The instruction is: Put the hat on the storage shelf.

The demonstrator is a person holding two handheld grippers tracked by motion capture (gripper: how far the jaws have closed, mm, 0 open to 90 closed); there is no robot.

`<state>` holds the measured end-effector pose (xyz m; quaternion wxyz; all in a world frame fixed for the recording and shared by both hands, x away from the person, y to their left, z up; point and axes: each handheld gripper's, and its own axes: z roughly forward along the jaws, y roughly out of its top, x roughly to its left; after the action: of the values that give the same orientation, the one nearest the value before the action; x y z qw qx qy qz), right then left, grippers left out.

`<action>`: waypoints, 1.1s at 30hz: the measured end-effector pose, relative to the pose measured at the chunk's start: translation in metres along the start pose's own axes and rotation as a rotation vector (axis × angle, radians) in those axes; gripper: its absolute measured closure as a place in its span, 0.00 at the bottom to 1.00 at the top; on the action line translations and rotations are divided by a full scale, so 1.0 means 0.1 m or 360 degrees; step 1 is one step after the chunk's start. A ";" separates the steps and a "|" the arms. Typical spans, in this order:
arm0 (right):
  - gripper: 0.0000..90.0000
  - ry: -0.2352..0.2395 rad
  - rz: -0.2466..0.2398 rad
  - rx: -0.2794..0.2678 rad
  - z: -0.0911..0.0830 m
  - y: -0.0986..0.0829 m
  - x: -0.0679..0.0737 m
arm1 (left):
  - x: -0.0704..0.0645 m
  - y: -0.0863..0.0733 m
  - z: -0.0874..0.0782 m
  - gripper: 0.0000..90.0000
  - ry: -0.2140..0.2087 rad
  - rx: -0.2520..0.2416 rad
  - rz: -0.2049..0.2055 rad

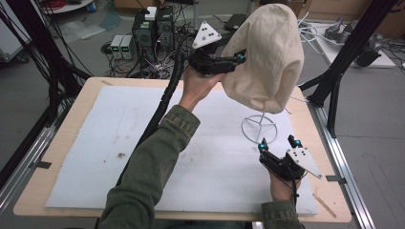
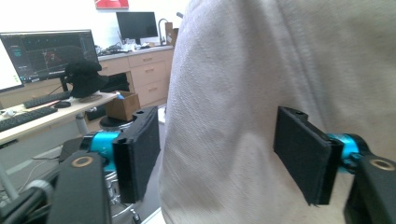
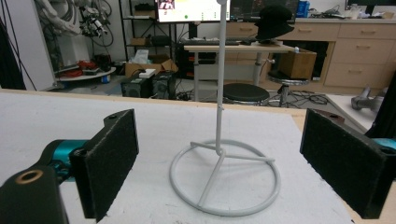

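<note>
A beige cloth hat [image 1: 267,57] sits on top of a white wire stand [image 1: 259,128] with a ring base, at the table's right rear. My left gripper [image 1: 239,59] is raised against the hat's left side. In the left gripper view its jaws stand wide apart and open, with the hat's fabric [image 2: 261,93] bulging between them [image 2: 219,156]. My right gripper [image 1: 278,144] rests low near the front right, open, just in front of the stand's base. The right gripper view has the ring base and pole [image 3: 219,154] between its spread jaws [image 3: 229,168].
A white mat [image 1: 86,143] covers the wooden table [image 1: 33,191]. Black frame posts [image 1: 344,57] rise at the right rear and at the left. Computers and cables [image 1: 148,28] lie on the floor behind. A black hat [image 3: 275,16] sits on a far desk.
</note>
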<state>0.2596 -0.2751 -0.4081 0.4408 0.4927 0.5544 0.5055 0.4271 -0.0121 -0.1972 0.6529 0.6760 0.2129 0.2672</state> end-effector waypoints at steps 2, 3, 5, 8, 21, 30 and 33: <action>0.12 0.0000 0.0000 0.0001 0.00 0.00 0.00 | 0.02 0.00 -0.03 0.33 0.0001 -0.0017 -0.0005; 0.12 0.0001 0.0000 0.0000 0.00 0.00 0.00 | 0.03 0.01 -0.04 0.32 0.0004 -0.0020 -0.0014; 0.12 0.0000 0.0000 0.0000 0.00 0.00 0.00 | 0.04 0.03 -0.07 0.30 0.0007 -0.0033 -0.0021; 0.12 0.0000 0.0001 0.0001 0.00 0.00 0.00 | 0.05 0.06 -0.14 0.28 0.0026 -0.0057 -0.0015; 0.12 -0.0001 0.0002 -0.0010 0.00 0.00 0.01 | 0.28 0.11 -0.60 0.25 0.0194 -0.0158 -0.0011; 0.12 -0.0005 0.0005 -0.0013 -0.01 0.00 0.02 | 0.37 0.09 -0.96 0.25 0.0283 -0.0191 0.0016; 0.12 -0.0006 0.0009 -0.0014 -0.01 0.00 0.02 | 0.41 0.06 -1.10 0.25 0.0323 -0.0215 0.0015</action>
<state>0.2580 -0.2729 -0.4076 0.4427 0.4933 0.5499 0.5083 0.3878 0.0985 -0.1872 0.6708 0.6009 0.2563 0.3510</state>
